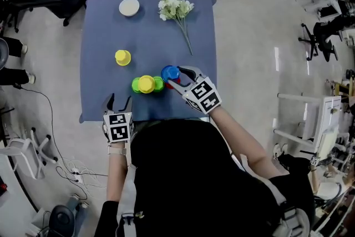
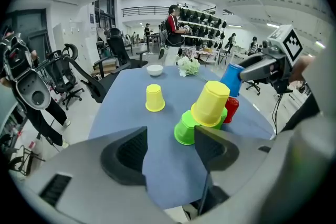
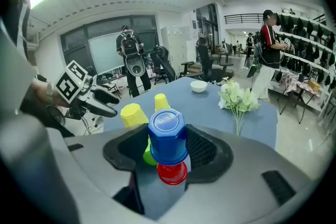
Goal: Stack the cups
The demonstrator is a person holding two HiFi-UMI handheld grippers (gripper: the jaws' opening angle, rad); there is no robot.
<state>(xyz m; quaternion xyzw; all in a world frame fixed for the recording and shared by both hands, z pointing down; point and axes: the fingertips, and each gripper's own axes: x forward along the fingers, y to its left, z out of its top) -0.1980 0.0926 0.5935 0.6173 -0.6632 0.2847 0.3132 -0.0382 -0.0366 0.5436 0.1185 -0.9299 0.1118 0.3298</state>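
The blue tabletop (image 1: 100,25) is the big thing here. There's a bunch of white flowers (image 1: 176,8) lying at the far side and a small white bowl (image 1: 129,6) near the far left corner, and both are well clear of the action.

My right gripper (image 1: 178,78) has its jaws set wide and clamped on the blue cup (image 3: 168,136). The cup is upside down and hanging right over the red cup (image 3: 172,173), which sits on the tabletop. I can't tell if the two are touching yet. My left gripper (image 1: 118,100) is spread open with nothing in it, parked over the near edge of the tabletop.

Just beside the red cup are the green cups (image 2: 185,127), with a yellow cup (image 2: 211,102) perched on them at a lean. A second yellow cup (image 2: 154,98) stands alone further back on the left.

What worries me:
- **Off-centre landing:** the blue cup looks a bit tilted from the left gripper view. If it comes down crooked it could catch the red cup's edge and shove or topple it.
- **Neighbouring cups:** that leaning yellow cup already looks sketchy. A nudge from the red cup or my right gripper's jaw would probably slide it off the green ones.
- **Letting go:** if I open while the blue cup isn't seated, I'd guess it rolls off toward the near edge.
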